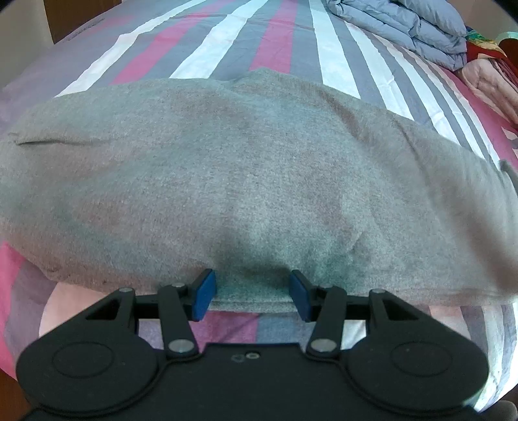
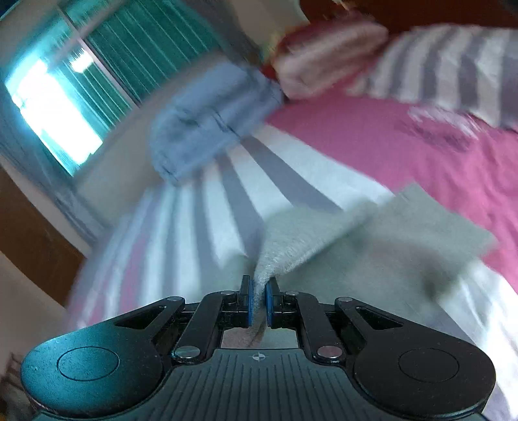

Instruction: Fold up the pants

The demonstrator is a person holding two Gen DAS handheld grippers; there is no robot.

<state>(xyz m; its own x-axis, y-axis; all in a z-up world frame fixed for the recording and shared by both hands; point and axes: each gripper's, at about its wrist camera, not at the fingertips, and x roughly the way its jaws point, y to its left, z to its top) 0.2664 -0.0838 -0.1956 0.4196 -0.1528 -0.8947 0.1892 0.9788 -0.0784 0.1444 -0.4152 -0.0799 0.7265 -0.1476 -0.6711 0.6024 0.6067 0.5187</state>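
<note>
The grey knit pants point(image 1: 246, 181) lie across the striped bed, filling the middle of the left wrist view. My left gripper point(image 1: 252, 293) is open, its blue pads on either side of the near edge of the pants, not closed on it. In the right wrist view, which is motion-blurred, my right gripper point(image 2: 259, 302) is shut on an edge of the grey pants point(image 2: 356, 239) and lifts that part off the bed, so the cloth rises in a ridge from the jaws.
The bed sheet point(image 1: 278, 48) has pink, grey and white stripes. A folded blue quilt point(image 1: 408, 29) and pink bedding point(image 1: 489, 84) lie at the far right. A window with teal blinds point(image 2: 97, 71) and the blue quilt point(image 2: 207, 119) show beyond the bed.
</note>
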